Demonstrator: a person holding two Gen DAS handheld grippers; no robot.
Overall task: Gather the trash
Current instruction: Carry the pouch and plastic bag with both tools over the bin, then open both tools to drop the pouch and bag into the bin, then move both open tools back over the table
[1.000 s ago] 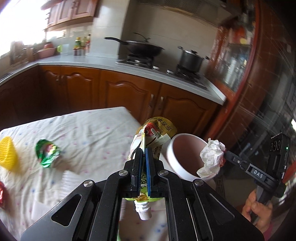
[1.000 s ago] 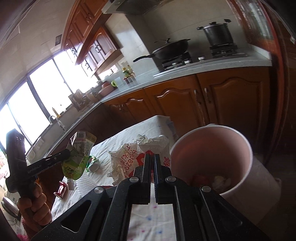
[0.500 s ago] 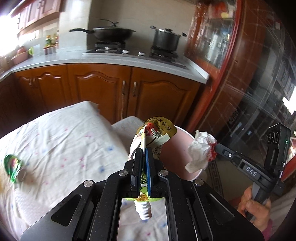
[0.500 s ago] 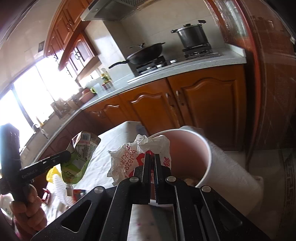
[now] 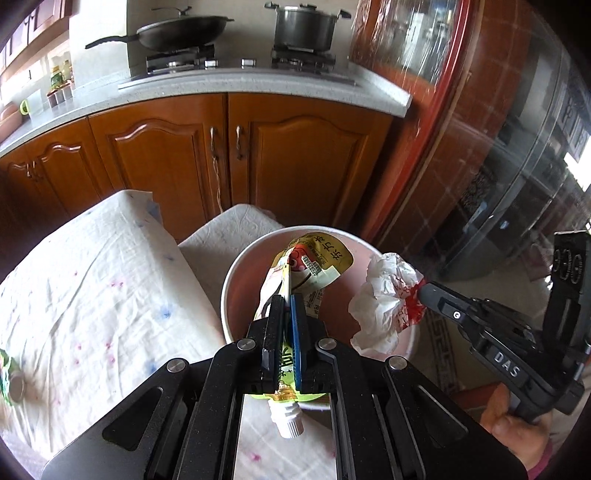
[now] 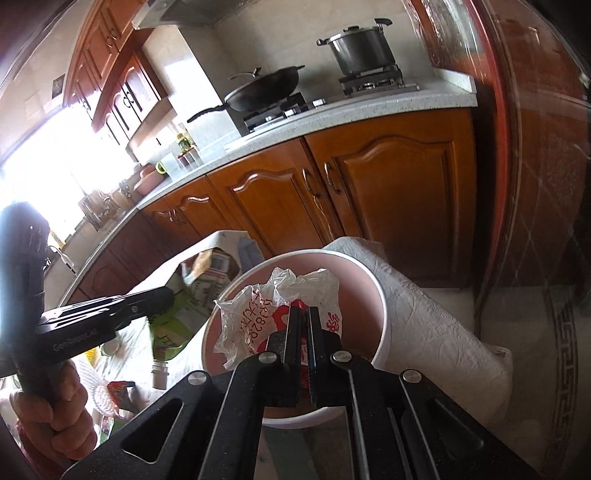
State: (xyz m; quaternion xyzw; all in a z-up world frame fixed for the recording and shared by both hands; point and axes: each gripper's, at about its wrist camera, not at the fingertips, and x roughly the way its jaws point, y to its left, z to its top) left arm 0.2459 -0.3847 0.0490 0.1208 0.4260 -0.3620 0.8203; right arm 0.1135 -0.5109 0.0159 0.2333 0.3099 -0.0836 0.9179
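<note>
Glossy pouch (image 5: 314, 264) (crinkled plastic bag (image 5: 382, 299))

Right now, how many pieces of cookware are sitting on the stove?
2. A black wok with a long handle sits on the left burner, and a lidded steel pot sits on the right burner. Nothing else shows on the stove.

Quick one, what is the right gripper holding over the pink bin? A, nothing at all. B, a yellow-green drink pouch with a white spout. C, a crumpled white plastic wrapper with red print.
C: the right gripper is clamped on the crumpled white wrapper above the pink bin; the spouted pouch sits in the left gripper.
</note>
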